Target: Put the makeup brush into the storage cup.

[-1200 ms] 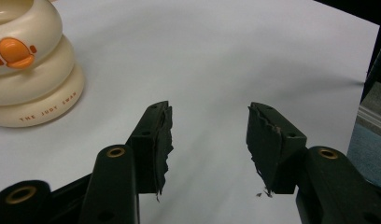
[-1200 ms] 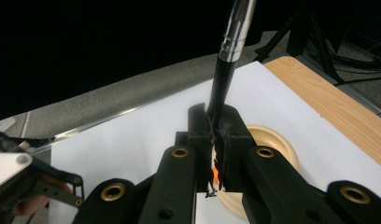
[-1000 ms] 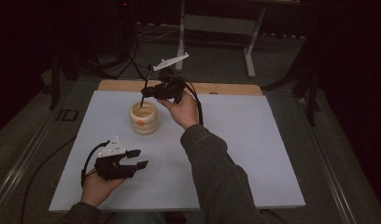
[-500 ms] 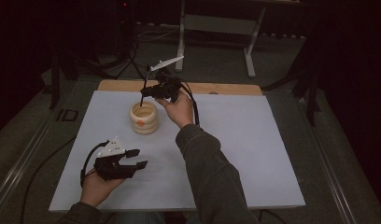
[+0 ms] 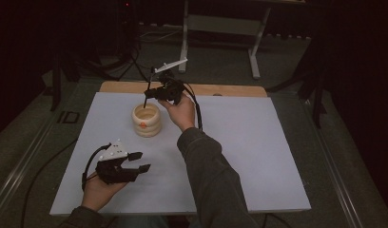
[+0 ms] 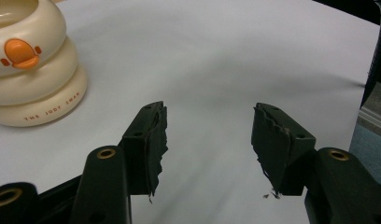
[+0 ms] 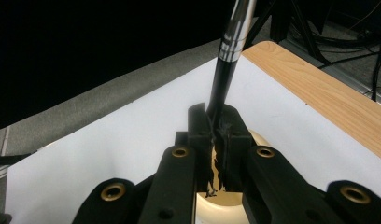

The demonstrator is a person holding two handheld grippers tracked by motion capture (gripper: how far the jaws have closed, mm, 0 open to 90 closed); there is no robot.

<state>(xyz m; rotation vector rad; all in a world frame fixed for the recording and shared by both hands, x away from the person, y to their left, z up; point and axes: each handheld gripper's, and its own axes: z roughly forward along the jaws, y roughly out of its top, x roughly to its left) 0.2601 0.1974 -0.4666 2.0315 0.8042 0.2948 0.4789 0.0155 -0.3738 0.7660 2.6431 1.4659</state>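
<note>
The right gripper (image 5: pixel 151 93) is above the far rim of the cream holder (image 5: pixel 146 119), and its jaws are closed tight on one thin black tool with a silver ferrule (image 7: pixel 224 70). In the right gripper view the tool stands nearly upright between the two pads, and the holder's rim shows just below them. In the high view the lower end of the tool points down toward the opening of the holder.

The left gripper (image 5: pixel 137 161) rests low on the white mat (image 5: pixel 258 156), well apart from the holder, nearer to the person. Its jaws have just been opening and stand apart with nothing between them.

There is one holder, one tool, and two grippers.
</note>
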